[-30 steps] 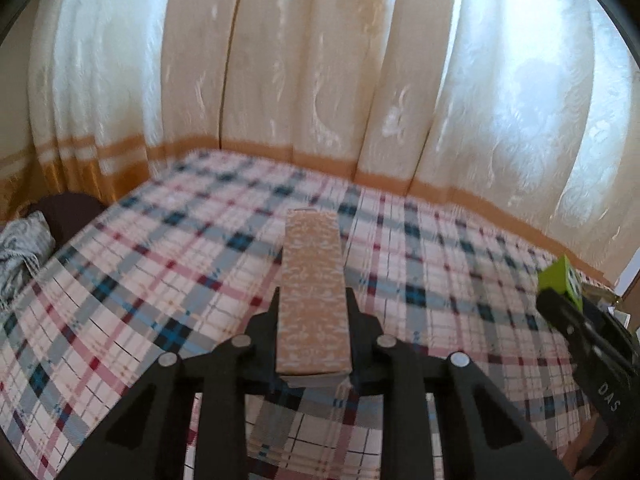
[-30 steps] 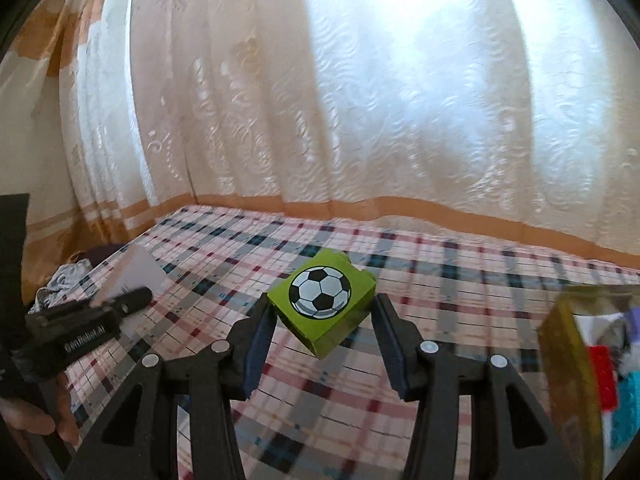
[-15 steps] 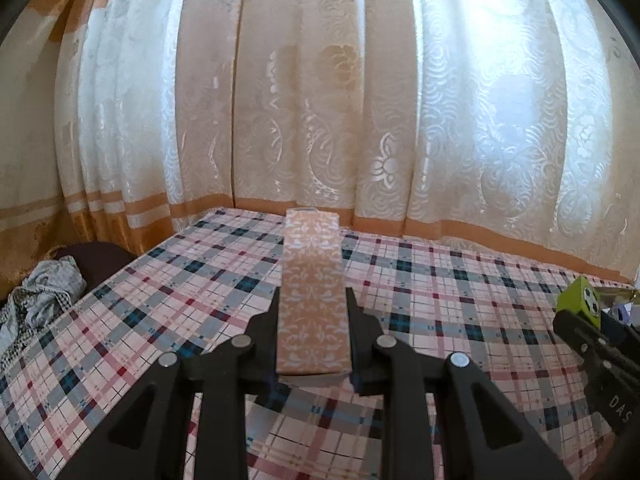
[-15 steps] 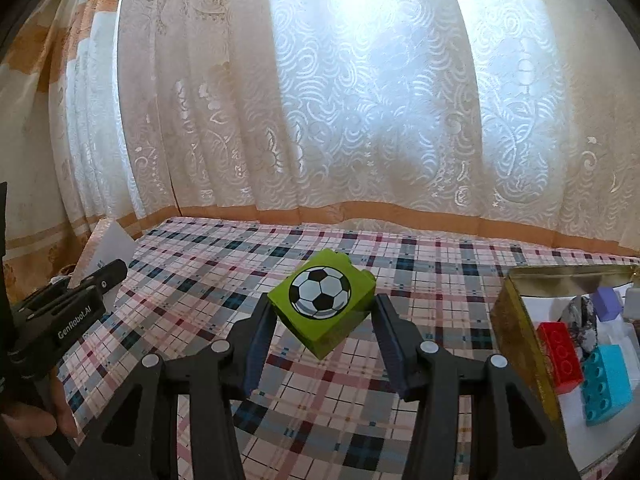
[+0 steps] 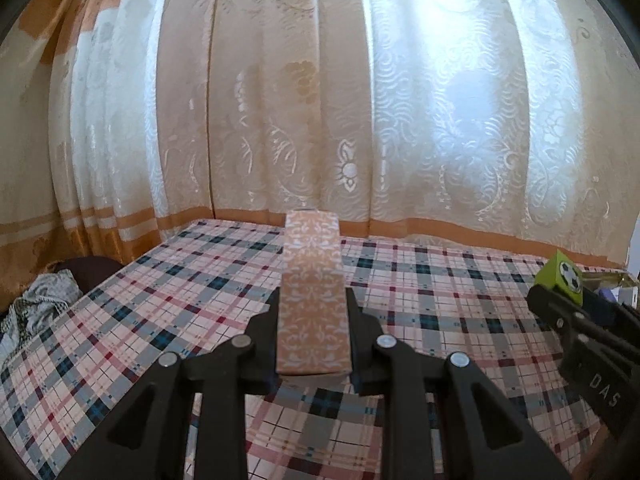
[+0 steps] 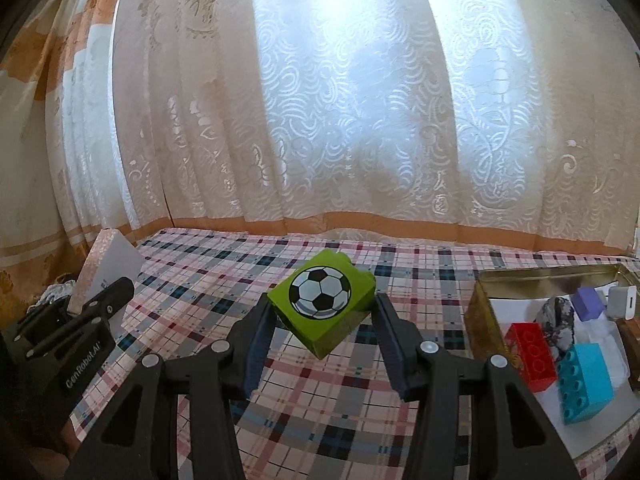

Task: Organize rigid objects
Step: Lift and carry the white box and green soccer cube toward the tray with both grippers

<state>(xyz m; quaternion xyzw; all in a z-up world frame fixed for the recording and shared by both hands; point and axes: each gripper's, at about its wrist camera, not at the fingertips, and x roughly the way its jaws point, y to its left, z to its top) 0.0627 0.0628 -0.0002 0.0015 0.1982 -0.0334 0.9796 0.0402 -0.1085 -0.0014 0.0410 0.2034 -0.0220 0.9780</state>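
Left of the gold tin (image 6: 486,312), a green football block (image 6: 322,304) is clamped by the right gripper (image 6: 322,334); a patterned box (image 5: 312,300) is clamped by the left gripper (image 5: 313,334).

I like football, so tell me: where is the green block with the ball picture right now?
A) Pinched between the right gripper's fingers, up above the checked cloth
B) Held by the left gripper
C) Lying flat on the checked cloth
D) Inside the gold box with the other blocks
A: the green block sits clamped in the right gripper, clear of the checked cloth and beside the gold box.
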